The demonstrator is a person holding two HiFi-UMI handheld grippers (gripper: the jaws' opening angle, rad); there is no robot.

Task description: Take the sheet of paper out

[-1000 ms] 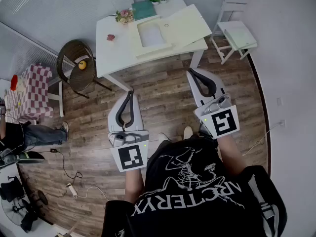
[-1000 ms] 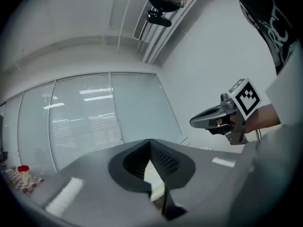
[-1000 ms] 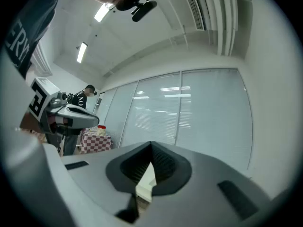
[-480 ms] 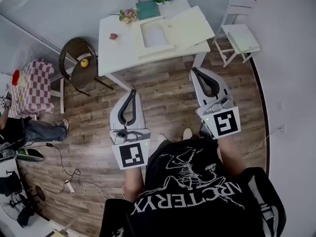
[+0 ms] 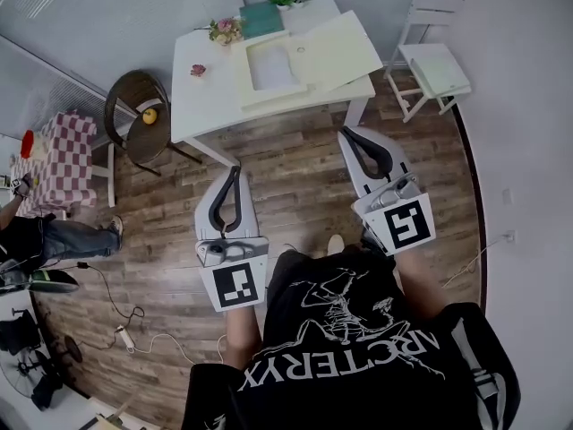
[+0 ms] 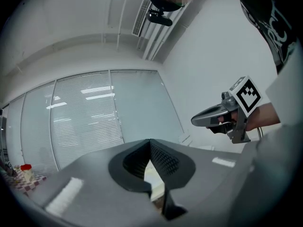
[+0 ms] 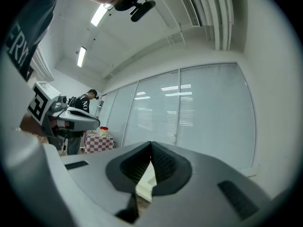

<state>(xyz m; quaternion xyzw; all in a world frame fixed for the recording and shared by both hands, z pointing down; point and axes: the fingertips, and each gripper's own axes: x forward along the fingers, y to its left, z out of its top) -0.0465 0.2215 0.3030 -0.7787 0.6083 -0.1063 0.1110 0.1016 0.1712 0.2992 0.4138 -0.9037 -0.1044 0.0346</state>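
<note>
Left gripper (image 5: 235, 168) and right gripper (image 5: 346, 133) both clamped shut, empty, well short of table (image 5: 204, 101); arriving closed likely shoves sheet of paper (image 5: 269, 66) instead of pinching it.

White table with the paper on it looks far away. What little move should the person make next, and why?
Probably step closer to the white table. The white sheet of paper lies in an open cream box there, while the left gripper and right gripper hang over the wooden floor short of it, jaws shut and empty.
</note>
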